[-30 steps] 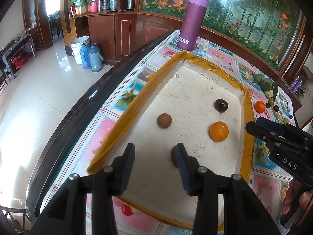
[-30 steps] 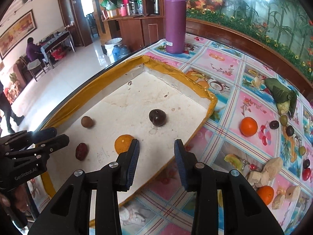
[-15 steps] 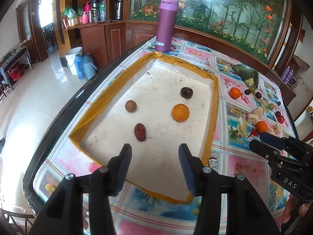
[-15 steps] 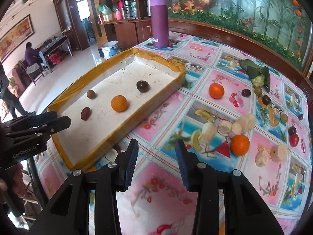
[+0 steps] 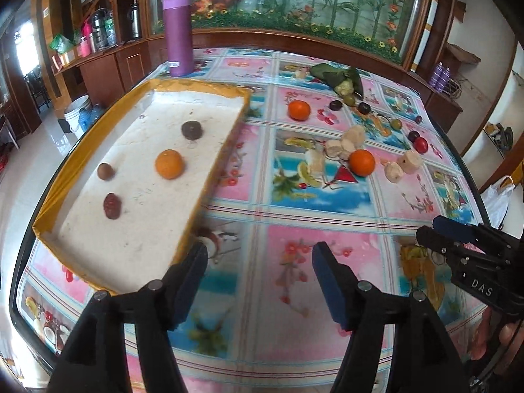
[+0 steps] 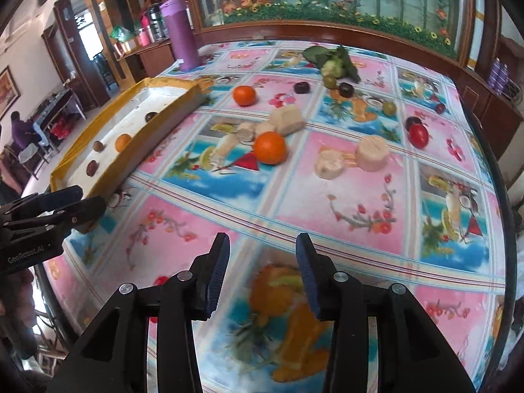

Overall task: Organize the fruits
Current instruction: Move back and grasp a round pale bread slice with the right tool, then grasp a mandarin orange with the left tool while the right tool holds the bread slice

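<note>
Left gripper [image 5: 258, 255]: fingers apart, nothing between them; over the bare tablecloth [image 5: 327, 235], just off the tray's near right corner.
Right gripper [image 6: 260, 249]: fingers apart, holding nothing; above the cloth's near edge, well short of the loose fruit.
Tray [image 5: 52, 219]: shallow, white floor, yellow-taped rim, left side of the table.
In tray, near to far: dark red fruit [image 5: 112, 205], brown fruit [image 5: 105, 171], orange [image 5: 169, 164], dark round fruit [image 5: 191, 130]; all apart from each other.
Loose on cloth: near orange [image 6: 270, 148] touching pale chunks [image 6: 285, 119]; two more pale pieces [image 6: 371, 153] to its right; red fruit [image 6: 419, 135] beyond them.
Farther: second orange [image 6: 244, 95], dark and green small fruits, leafy bundle [image 6: 337, 60].
Far left: purple flask [image 5: 177, 31], upright, past the tray.
</note>
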The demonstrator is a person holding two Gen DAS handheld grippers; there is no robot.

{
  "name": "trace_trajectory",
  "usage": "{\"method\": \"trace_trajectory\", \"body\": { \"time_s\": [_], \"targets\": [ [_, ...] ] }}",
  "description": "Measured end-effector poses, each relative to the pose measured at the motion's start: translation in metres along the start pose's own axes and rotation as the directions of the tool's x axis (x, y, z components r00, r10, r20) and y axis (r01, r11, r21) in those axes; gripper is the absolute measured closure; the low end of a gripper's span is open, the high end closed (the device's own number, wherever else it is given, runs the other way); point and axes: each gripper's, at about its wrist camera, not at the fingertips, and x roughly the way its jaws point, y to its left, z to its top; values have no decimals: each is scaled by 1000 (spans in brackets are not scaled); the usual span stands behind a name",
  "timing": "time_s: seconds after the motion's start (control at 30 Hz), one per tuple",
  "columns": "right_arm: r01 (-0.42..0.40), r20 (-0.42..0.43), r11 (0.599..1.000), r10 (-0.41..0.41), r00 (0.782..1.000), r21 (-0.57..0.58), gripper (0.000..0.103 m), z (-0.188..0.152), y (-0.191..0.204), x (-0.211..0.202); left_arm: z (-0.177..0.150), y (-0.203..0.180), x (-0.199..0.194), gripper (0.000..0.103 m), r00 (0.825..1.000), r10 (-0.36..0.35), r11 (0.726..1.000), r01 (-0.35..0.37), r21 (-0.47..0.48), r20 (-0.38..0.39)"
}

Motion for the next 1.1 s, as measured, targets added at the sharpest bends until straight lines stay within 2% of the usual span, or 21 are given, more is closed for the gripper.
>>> {"method": "trace_trajectory", "body": {
  "time_s": [0.2, 0.3, 0.37, 0.4, 0.6, 0.63, 0.7, 0.77, 0.8, 1.1],
  "targets": [
    [66, 24, 995, -68, 997, 77, 61, 9, -59, -6, 3, -36, 8, 28, 1000, -12, 997, 14, 72, -26],
    [80, 32, 993, -84, 996, 92, 56, 23, -79, 0, 10, -48, 15, 27, 999, -16, 996, 20, 83, -44],
    [92, 37, 991, -96, 995, 97, 40, 35, -89, 8, 16, -54, 21, 25, 999, -11, 997, 15, 82, -49],
    [99, 42, 990, -104, 994, 101, 38, 40, -93, 12, 20, -57, 24, 25, 999, -10, 997, 14, 81, -48],
    [90, 8, 992, -91, 996, 84, 37, 66, -106, 50, 41, -77, 43, 25, 999, 7, 996, -3, 89, -52],
    [93, -3, 993, -93, 996, 76, 38, 68, -107, 57, 43, -80, 46, 25, 998, 7, 996, -2, 89, -55],
    [68, -18, 995, -67, 998, 80, 45, 70, -111, 65, 48, -85, 51, 25, 998, 7, 996, -2, 84, -59],
    [8, -19, 996, -6, 1000, 94, 61, 69, -115, 69, 54, -89, 58, 25, 998, 6, 997, -1, 72, -65],
    [2, -8, 996, -1, 1000, 86, 65, 68, -115, 68, 57, -91, 62, 25, 998, 4, 998, 0, 65, -70],
    [-23, 28, 990, 19, 999, 142, 67, 50, -137, 42, 76, -107, 97, 25, 997, -20, 1000, 18, -18, -75]
  ]
}}
